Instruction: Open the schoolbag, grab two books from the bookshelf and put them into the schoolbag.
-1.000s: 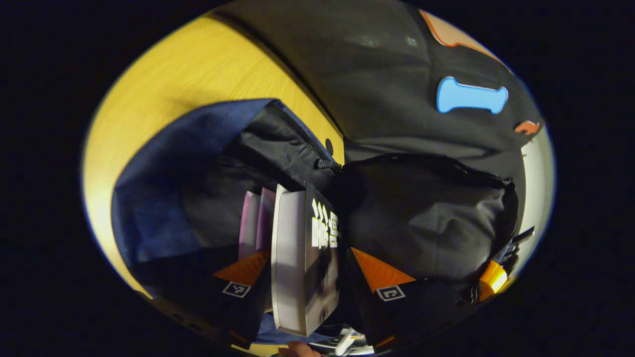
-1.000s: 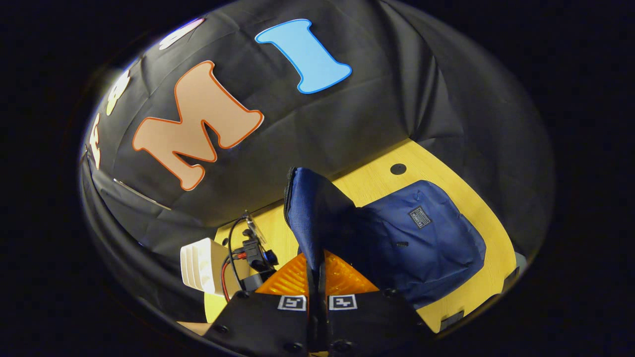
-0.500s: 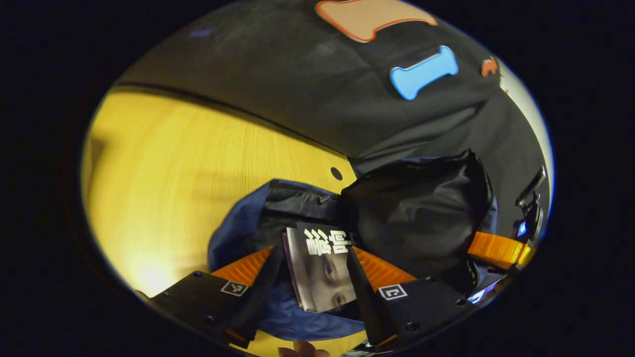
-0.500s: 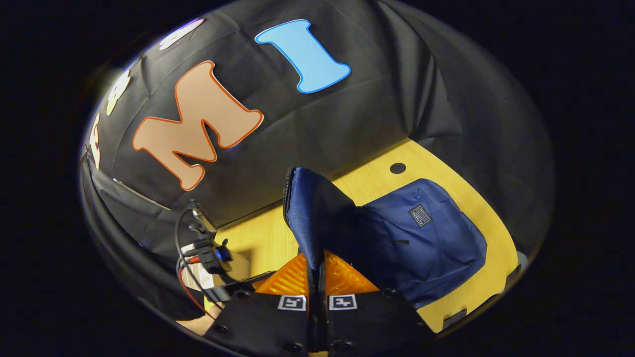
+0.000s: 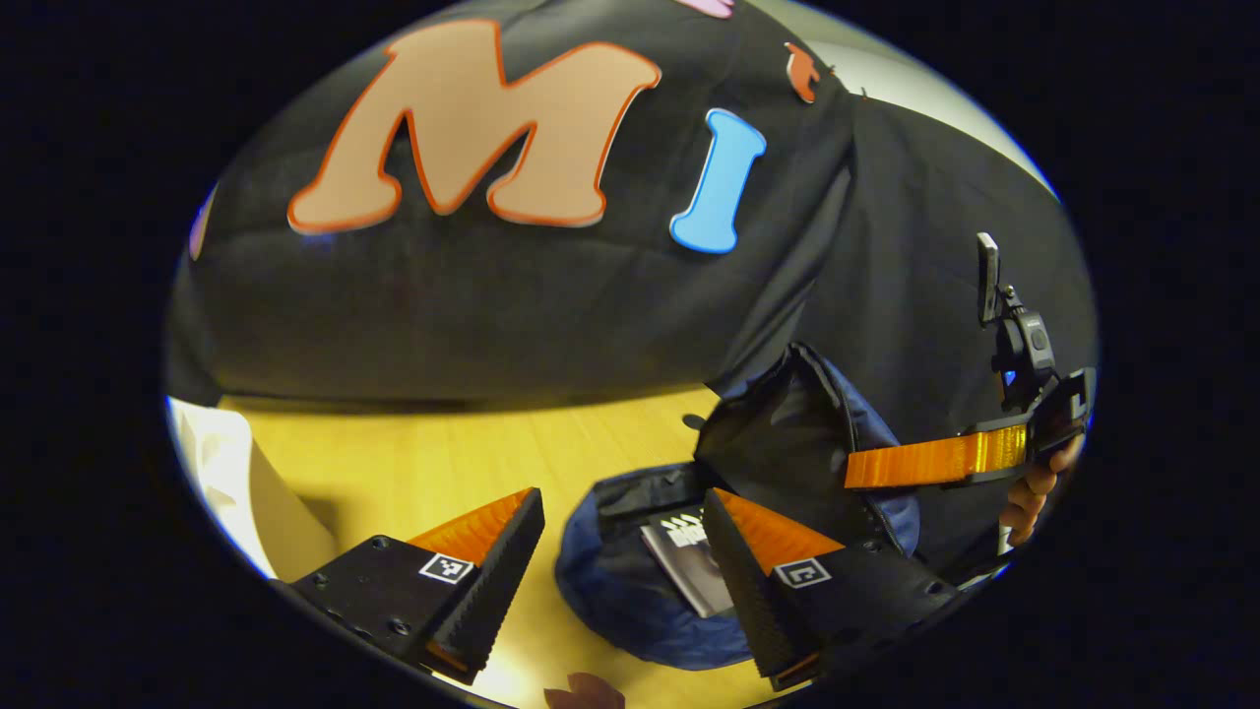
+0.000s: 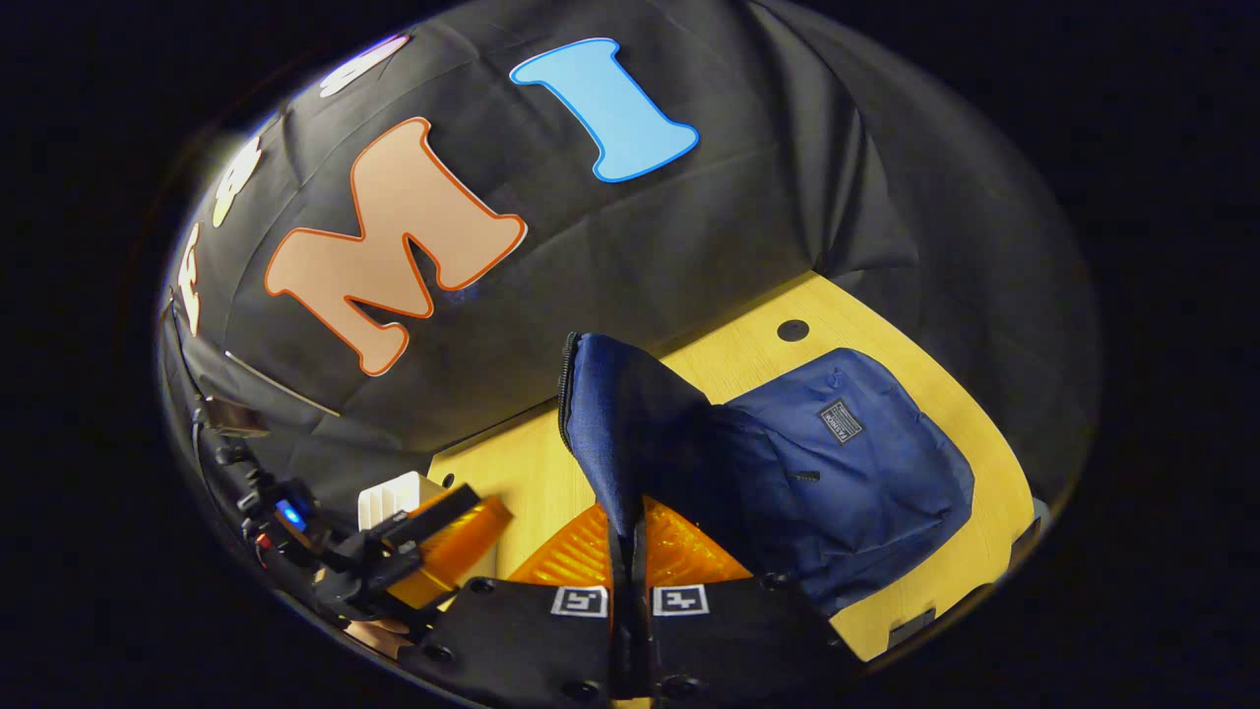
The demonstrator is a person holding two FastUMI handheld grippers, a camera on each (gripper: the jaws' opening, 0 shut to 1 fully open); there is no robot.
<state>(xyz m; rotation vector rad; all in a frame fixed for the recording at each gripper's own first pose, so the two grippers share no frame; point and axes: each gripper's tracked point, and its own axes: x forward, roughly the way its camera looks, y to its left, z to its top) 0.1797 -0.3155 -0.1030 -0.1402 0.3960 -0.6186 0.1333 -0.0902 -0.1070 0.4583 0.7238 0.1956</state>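
Note:
The blue schoolbag (image 6: 856,473) lies open on the yellow table (image 6: 748,369). My right gripper (image 6: 630,537) is shut on its flap (image 6: 615,423) and holds it upright. In the left gripper view a dark-covered book (image 5: 689,563) lies inside the schoolbag (image 5: 620,611), under the raised flap (image 5: 778,443). My left gripper (image 5: 622,502) hangs open above the bag's mouth, holding nothing. The right gripper (image 5: 866,469) and the hand (image 5: 1029,492) holding it are at the right. The left gripper (image 6: 472,517) appears low on the left in the right gripper view.
A white bookshelf (image 5: 231,478) stands at the table's left end; the bookshelf (image 6: 394,492) also sits behind the left gripper in the right gripper view. A round hole (image 6: 792,330) is in the tabletop by the wall. Bare tabletop (image 5: 423,473) lies between shelf and bag.
My left gripper let go of the dark-covered book inside the bag, then lifted up and back, open. The right gripper kept holding the flap; the bag barely shifted.

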